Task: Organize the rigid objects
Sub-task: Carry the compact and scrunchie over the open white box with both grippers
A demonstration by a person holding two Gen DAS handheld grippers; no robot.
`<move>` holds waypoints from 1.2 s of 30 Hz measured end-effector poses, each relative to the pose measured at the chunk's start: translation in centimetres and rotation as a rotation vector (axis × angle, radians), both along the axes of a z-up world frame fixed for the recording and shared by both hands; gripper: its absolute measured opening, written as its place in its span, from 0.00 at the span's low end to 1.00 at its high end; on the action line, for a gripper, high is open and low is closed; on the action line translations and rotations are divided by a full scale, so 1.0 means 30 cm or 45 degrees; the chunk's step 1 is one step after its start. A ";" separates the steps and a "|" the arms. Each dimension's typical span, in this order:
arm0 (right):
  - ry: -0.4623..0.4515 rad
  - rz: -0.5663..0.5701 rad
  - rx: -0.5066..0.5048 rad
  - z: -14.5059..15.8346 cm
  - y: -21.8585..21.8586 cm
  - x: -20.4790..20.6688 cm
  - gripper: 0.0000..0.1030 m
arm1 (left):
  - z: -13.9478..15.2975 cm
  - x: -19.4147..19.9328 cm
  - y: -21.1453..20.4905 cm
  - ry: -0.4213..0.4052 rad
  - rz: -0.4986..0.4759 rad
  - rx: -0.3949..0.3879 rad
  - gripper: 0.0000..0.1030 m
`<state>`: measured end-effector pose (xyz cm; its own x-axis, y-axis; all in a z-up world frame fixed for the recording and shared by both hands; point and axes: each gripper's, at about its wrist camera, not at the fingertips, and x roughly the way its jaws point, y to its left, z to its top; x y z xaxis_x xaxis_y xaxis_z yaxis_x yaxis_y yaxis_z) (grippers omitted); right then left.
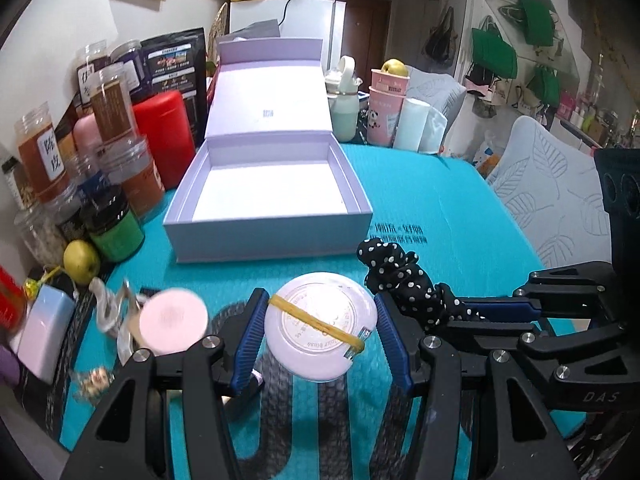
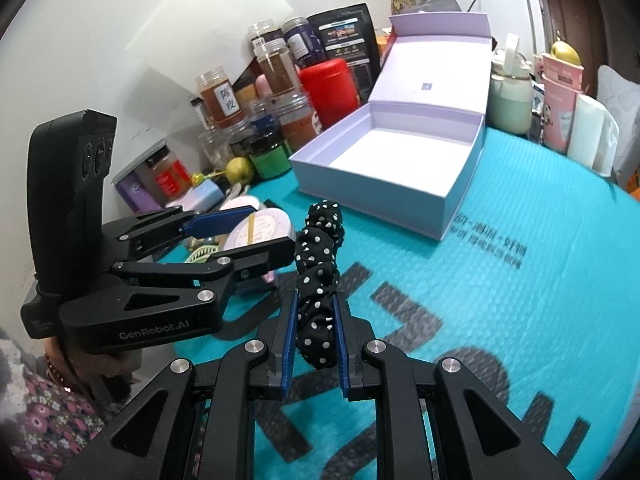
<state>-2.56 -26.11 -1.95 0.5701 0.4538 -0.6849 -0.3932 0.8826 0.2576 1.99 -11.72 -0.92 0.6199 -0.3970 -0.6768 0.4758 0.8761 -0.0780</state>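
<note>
Now left claw (image 1: 320, 332) pinching white round case (image 1: 320, 326) (rubber-banded); right claw (image 2: 314, 336) pinching polka-dot scrunchie (image 2: 320, 272).

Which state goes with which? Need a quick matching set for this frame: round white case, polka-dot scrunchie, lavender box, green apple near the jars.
Things:
1. round white case
2. polka-dot scrunchie
3. lavender box
4. green apple

States:
A. lid up, nothing inside
B. clamped in the right gripper
C. resting at the table edge beside the jars
D. held between the left gripper's fingers, yellow rubber band across it

Pairs: 1-D, 2-B, 3-A, 4-C
</note>
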 end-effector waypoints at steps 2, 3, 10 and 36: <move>-0.010 0.009 -0.003 0.013 -0.006 0.020 0.17 | 0.012 0.017 -0.010 -0.009 -0.003 0.007 0.52; -0.016 0.014 -0.006 0.019 -0.008 0.032 0.17 | 0.018 0.027 -0.015 -0.015 -0.004 0.008 0.52; -0.044 0.023 -0.027 0.054 -0.015 0.103 0.17 | 0.053 0.098 -0.039 -0.038 -0.015 0.025 0.52; -0.116 0.051 -0.054 0.134 -0.043 0.472 0.17 | 0.131 0.442 -0.070 -0.132 0.003 0.133 0.52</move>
